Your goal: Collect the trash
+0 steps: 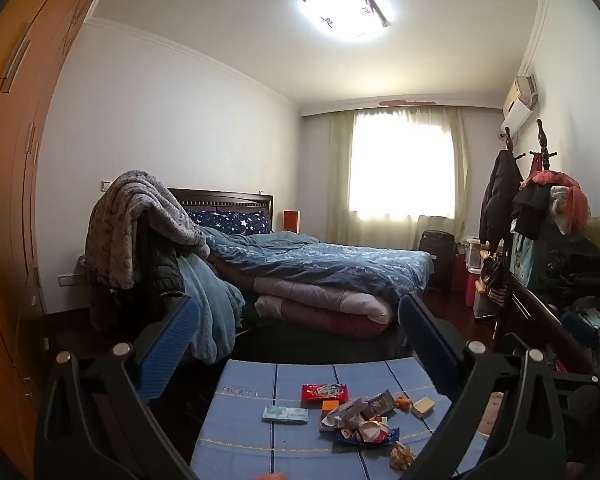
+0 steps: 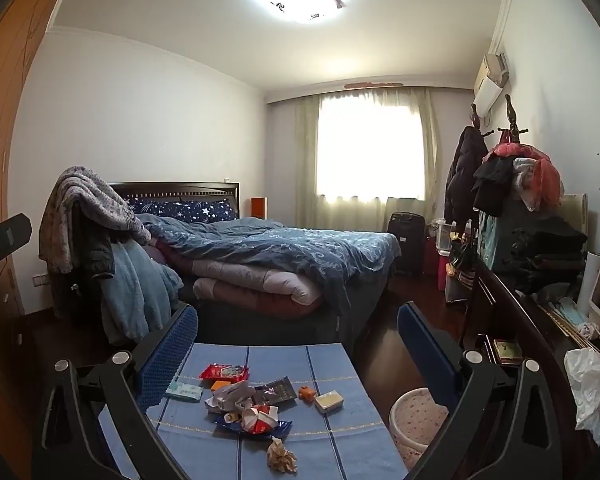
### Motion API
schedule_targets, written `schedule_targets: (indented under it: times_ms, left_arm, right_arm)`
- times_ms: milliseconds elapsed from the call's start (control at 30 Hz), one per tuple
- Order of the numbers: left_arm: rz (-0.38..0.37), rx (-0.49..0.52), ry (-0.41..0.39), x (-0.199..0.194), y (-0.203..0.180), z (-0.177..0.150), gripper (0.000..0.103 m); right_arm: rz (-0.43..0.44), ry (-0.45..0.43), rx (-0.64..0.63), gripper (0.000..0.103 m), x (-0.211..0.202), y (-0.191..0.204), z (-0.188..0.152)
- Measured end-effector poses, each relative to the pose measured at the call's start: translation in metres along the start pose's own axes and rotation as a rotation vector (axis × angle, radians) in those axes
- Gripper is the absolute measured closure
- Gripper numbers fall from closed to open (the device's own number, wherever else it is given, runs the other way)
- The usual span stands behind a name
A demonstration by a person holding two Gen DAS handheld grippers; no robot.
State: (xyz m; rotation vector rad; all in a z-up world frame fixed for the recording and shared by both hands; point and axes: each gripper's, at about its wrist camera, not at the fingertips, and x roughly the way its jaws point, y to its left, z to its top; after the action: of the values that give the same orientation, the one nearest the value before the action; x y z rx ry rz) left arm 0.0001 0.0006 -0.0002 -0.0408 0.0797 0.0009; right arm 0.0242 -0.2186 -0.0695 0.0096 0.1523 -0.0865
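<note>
A small table with a blue cloth [image 1: 244, 420] [image 2: 340, 432] holds the trash. A heap of crumpled wrappers [image 1: 360, 420] [image 2: 248, 412] lies in the middle, with a red packet [image 1: 324, 392] [image 2: 224, 372], a tissue pack [image 1: 285, 415] [image 2: 184, 392], a small yellow box [image 1: 423, 406] [image 2: 329, 401] and a crumpled brown paper ball [image 1: 402, 457] [image 2: 281, 457] around it. My left gripper [image 1: 296, 340] stands open above the table's far side, nothing between its blue pads. My right gripper [image 2: 296, 348] is open too, hovering above the same table, holding nothing.
A white speckled bin [image 2: 416, 420] stands on the floor right of the table. A bed with blue quilts [image 2: 260, 256] lies beyond. A dark dresser [image 2: 512, 320] piled with clothes lines the right wall, a white plastic bag [image 2: 592, 392] at its near end. Wooden wardrobes [image 1: 8, 200] run along the left.
</note>
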Motion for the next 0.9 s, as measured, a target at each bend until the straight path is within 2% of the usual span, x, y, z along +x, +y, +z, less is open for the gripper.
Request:
schedule_targets:
  times_ms: [900]
  left_arm:
    - [-0.007,0.007,0.010,0.003,-0.003,0.000,0.003]
  right_arm:
    - [-0.068,-0.019,0.023,0.004,-0.001,-0.020,0.020]
